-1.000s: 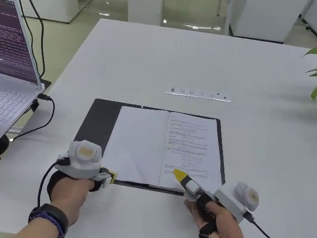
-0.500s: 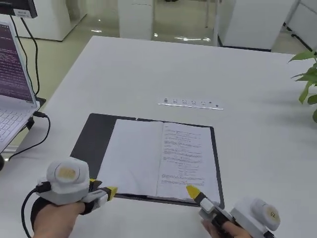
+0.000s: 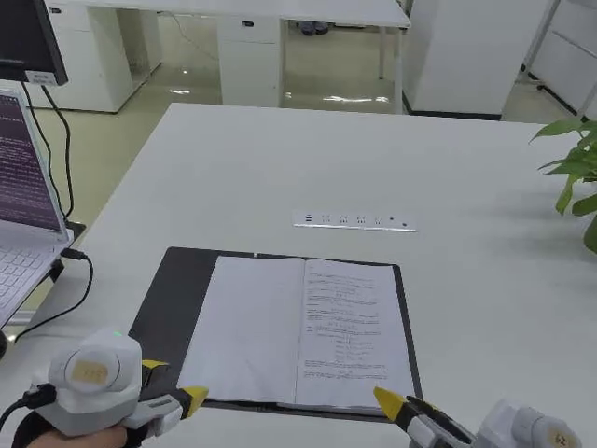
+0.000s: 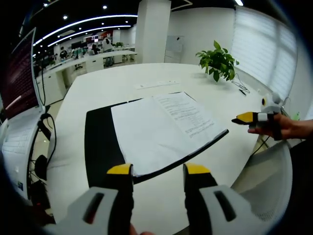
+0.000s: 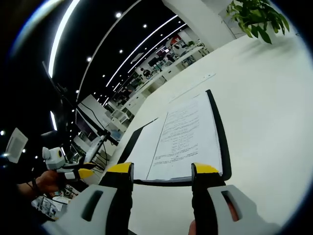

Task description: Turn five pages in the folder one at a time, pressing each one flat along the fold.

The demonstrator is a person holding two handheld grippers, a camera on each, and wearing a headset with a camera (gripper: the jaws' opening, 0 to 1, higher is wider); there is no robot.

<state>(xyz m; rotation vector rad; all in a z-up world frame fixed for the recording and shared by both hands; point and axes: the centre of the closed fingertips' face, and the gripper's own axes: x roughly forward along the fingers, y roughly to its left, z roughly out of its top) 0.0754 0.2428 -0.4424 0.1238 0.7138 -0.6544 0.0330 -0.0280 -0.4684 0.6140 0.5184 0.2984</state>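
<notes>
One white table (image 3: pixel 280 159) carries everything; a laptop (image 3: pixel 19 187) sits at its 9 o'clock edge, a plant (image 3: pixel 569 154) at 3 o'clock, and a slim power strip (image 3: pixel 353 221) at 12 o'clock beyond the work; the black folder (image 3: pixel 168 294) lies open and flat near the front edge, its fold running from 12 to 6 o'clock in the head view; a blank page (image 3: pixel 247 327) covers the left half and a printed page (image 3: pixel 353 322) the right half, its free edge toward 3 o'clock; the left gripper (image 4: pixel 158 169) hovers just outside the folder's 7 o'clock corner, jaws spread wide with nothing between them; the right gripper (image 5: pixel 162 168) hangs just off the 5 o'clock corner, jaws likewise parted and empty, the folder straight ahead of it at 12 o'clock; neither touches paper; the printed page's near corner lies closest to the right gripper, so that hand seems best placed to lift it and carry it toward 9 o'clock across the fold, leaving the left to press along the fold.
</notes>
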